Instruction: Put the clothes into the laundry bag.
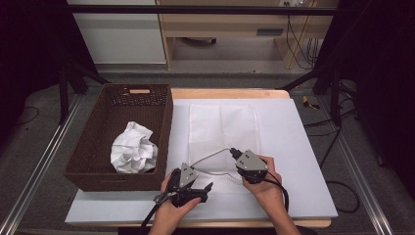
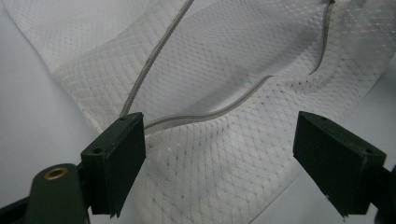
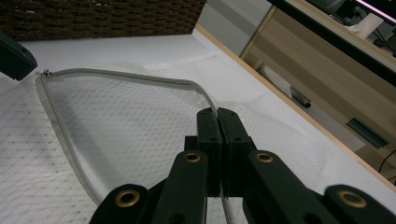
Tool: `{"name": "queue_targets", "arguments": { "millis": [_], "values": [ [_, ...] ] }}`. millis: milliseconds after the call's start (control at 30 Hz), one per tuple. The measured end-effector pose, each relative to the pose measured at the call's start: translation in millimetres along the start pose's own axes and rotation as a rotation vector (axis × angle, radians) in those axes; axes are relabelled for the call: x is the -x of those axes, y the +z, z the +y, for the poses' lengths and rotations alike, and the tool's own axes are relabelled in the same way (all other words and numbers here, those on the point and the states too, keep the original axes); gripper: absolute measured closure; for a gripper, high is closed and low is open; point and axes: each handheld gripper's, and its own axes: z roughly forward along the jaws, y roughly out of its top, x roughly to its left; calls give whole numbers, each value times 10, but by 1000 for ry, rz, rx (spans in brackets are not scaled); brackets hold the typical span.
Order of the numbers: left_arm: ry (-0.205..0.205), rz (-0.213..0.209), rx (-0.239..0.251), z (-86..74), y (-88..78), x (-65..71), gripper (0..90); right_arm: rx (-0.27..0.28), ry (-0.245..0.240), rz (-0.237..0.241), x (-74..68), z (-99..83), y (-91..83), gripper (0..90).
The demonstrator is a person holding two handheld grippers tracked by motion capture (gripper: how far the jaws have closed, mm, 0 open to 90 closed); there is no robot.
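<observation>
A white mesh bag (image 1: pixel 222 125) with a grey zipper edge (image 3: pixel 121 77) lies flat on the white table top (image 1: pixel 293 147). My right gripper (image 1: pixel 233 150) (image 3: pixel 217 114) is shut on the zipper edge and holds that part of the rim lifted off the table. My left gripper (image 1: pixel 204 192) (image 2: pixel 219 154) stands open just over the bag's near left corner, with mesh (image 2: pixel 224 70) and a stretch of zipper (image 2: pixel 205 114) lying between and below its jaws, which do not touch it. One left jaw tip (image 3: pixel 14 58) appears at the left of the right gripper view.
A dark woven basket (image 1: pixel 98 132) stands at the table's left side with a crumpled white cloth (image 1: pixel 133 149) inside it. Its wall (image 3: pixel 93 18) is close behind the bag. A wooden table edge (image 1: pixel 225 93) runs along the back, with cabinets beyond.
</observation>
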Motion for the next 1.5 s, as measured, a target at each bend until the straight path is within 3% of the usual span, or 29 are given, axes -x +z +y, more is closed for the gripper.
{"name": "queue_targets", "arguments": {
  "millis": [667, 1033, 1500],
  "values": [
    [0, -9, 23, 51, -54, 12, 169, -1, -7, 10, -15, 5, 4, 888],
    [-13, -17, 75, 212, -243, -30, 153, -5, -7, 10, -12, 0, 7, 888],
    [-53, 23, 154, 434, -628, -269, 130, -15, -10, 15, -19, -6, 18, 887]
  ]
}}
